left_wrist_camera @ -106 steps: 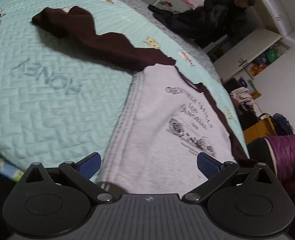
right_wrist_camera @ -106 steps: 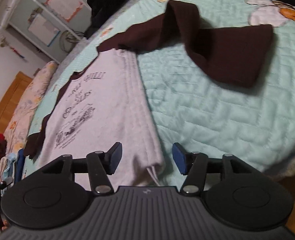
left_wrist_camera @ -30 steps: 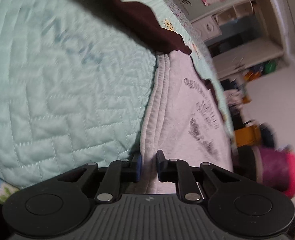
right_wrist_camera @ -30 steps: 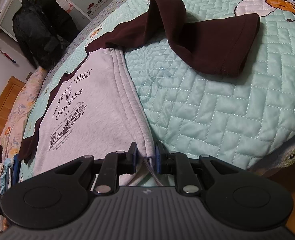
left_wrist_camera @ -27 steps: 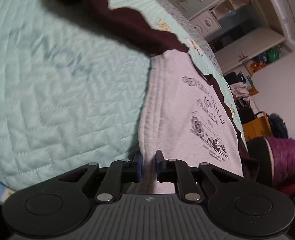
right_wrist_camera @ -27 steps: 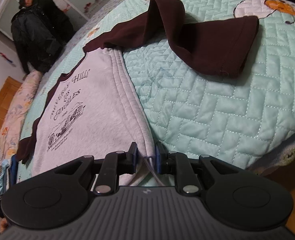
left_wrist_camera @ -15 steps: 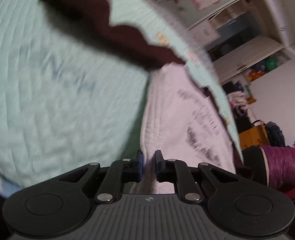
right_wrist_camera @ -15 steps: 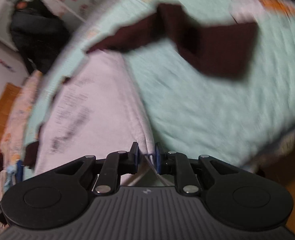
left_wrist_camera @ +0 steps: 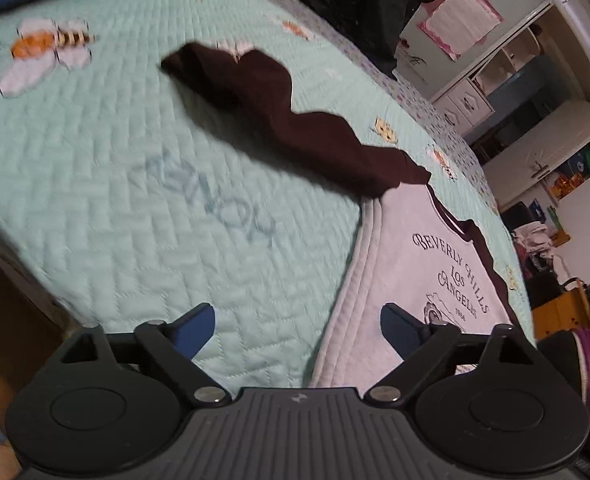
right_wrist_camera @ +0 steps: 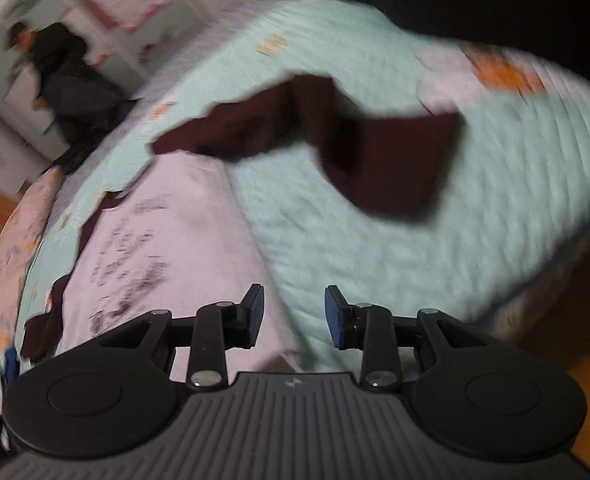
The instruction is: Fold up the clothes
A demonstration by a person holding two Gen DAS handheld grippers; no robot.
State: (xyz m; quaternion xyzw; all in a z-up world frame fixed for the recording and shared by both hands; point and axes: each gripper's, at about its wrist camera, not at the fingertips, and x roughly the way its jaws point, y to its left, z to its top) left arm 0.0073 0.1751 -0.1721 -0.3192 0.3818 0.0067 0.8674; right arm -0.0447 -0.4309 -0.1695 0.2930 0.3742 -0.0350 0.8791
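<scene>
Left gripper (left_wrist_camera: pixel 297 326) is seen spread wide, right gripper (right_wrist_camera: pixel 293 316) partly parted, both just opened off the hem with nothing held; the sweatshirt (left_wrist_camera: pixel 423 280) lies flat on the bed (left_wrist_camera: pixel 155 208), its dark sleeve (left_wrist_camera: pixel 295 120) still to be folded in next

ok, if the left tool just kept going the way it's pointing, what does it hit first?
Most likely the mint quilted bedspread, just beside the side edge of the grey Beverly Hills sweatshirt. The left tool, open and holding nothing, angles down at the bed. Depth is unclear, so it could clip that edge first.
</scene>
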